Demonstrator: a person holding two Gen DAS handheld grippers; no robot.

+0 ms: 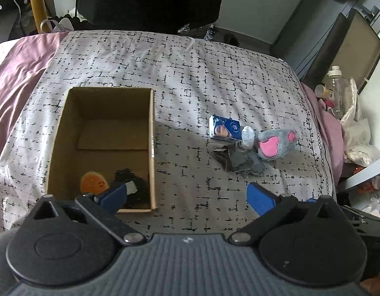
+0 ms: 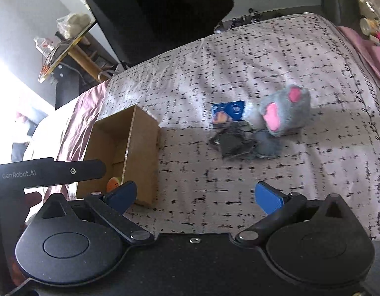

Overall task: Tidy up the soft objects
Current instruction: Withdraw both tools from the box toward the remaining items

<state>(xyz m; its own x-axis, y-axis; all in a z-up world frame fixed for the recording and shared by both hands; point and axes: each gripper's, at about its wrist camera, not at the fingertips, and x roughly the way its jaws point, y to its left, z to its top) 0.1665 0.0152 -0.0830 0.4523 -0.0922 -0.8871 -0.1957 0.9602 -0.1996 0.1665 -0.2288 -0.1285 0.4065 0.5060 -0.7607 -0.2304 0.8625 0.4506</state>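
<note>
Soft things lie in a small heap at center right of the left wrist view, on the patterned bed cover (image 1: 190, 74): a grey plush (image 1: 276, 145) with pink patches, a dark grey cloth (image 1: 239, 160) crumpled just below it, a blue tissue pack (image 1: 224, 127) touching the heap's upper left, and a small pale roll (image 1: 248, 135) between pack and plush. Left of the heap, well apart, an open cardboard box (image 1: 151, 148) sits on the cover; in its near end are an orange toy (image 1: 93, 182) and a black item (image 1: 135, 187) side by side. Left gripper (image 1: 187, 194) hovers low in the frame with its blue jaws spread wide and nothing between them, the left fingertip over the box's near corner. In the right wrist view, which is somewhat blurred, the right gripper (image 2: 197, 194) likewise has its jaws wide apart and holds nothing; the plush (image 2: 286, 109) shows at upper right, the cloth (image 2: 234, 145) and pack (image 2: 228, 112) beside it, and the box (image 2: 143, 148) at center left with the orange toy (image 2: 113, 183) peeking out
</note>
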